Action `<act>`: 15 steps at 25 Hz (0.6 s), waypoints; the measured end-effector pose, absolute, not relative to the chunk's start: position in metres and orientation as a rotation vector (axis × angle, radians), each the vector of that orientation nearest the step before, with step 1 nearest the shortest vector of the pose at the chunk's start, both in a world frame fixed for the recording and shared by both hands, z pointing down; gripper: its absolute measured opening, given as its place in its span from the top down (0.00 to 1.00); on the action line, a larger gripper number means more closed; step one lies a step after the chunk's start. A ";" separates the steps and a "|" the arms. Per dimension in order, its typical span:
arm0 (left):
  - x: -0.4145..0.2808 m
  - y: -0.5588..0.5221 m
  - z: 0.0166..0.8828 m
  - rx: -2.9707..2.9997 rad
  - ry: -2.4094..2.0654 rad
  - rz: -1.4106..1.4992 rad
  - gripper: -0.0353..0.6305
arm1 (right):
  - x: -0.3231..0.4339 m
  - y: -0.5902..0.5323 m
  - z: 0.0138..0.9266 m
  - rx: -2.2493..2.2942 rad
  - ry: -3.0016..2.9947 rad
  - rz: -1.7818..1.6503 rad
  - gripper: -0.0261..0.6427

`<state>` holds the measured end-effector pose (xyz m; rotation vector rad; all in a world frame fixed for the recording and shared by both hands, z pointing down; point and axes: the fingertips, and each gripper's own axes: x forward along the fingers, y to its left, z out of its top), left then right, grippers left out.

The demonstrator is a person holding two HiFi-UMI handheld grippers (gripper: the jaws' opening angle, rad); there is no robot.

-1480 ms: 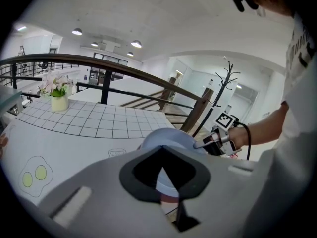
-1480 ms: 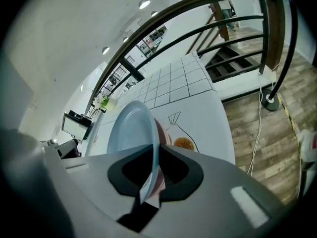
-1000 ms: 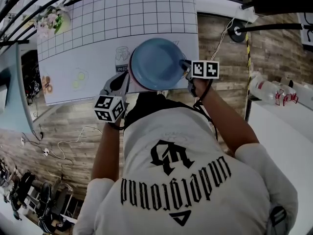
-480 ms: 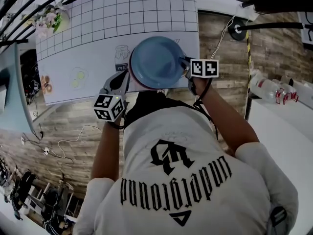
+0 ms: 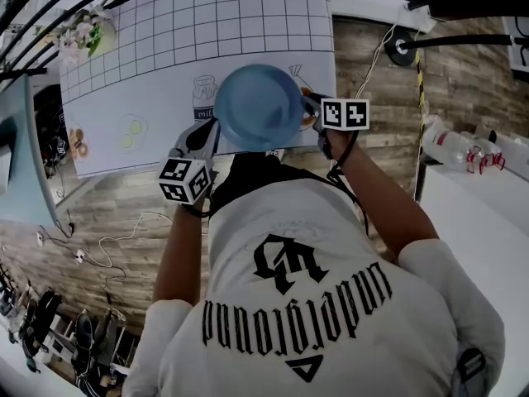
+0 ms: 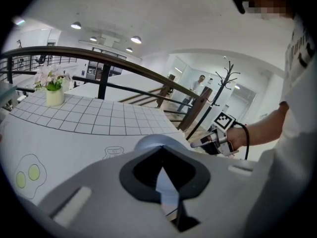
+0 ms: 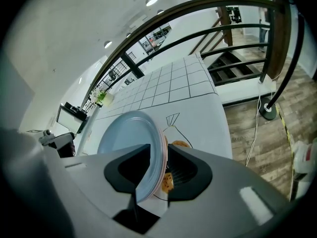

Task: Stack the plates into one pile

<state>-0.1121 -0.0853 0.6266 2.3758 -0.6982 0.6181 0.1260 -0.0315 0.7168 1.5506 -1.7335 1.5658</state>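
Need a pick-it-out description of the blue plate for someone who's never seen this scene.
Start at the white table cover printed with a black grid, then drop to its near edge, right of the milk-bottle drawing. There is the round pale-blue plate, stacked on a pink plate: the only solid-coloured disc among printed drawings.

Both arms reach forward, tongs pointing downward. The left tongs (image 5: 212, 132) are clamped on the rim of the blue plate (image 5: 260, 106). The right tongs (image 5: 309, 106) have just been opening; their jaws stand apart with the plate's opposite rim between them.
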 end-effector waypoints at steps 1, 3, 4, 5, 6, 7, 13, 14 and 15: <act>-0.112 -0.085 0.626 2.378 -0.698 0.618 0.87 | 0.126 -0.031 0.716 1.551 -1.736 1.562 0.82; -0.111 -0.085 0.625 2.382 -0.700 0.618 0.87 | 0.127 -0.032 0.714 1.557 -1.740 1.548 0.82; -0.111 -0.085 0.625 2.385 -0.702 0.618 0.87 | 0.128 -0.033 0.712 1.561 -1.743 1.535 0.82; -0.110 -0.085 0.623 2.387 -0.703 0.617 0.87 | 0.128 -0.033 0.709 1.565 -1.748 1.519 0.82; -0.110 -0.085 0.622 2.390 -0.704 0.616 0.87 | 0.129 -0.034 0.706 1.568 -1.756 1.505 0.82; -0.110 -0.085 0.621 2.393 -0.706 0.615 0.87 | 0.129 -0.035 0.704 1.571 -1.766 1.493 0.82; -0.106 -0.081 0.608 2.423 -0.725 0.598 0.87 | 0.125 -0.037 0.678 1.556 -1.851 1.411 0.83; -0.105 -0.080 0.606 2.429 -0.729 0.596 0.87 | 0.125 -0.037 0.672 1.555 -1.866 1.387 0.83; -0.105 -0.079 0.603 2.433 -0.733 0.593 0.87 | 0.125 -0.037 0.666 1.557 -1.879 1.361 0.83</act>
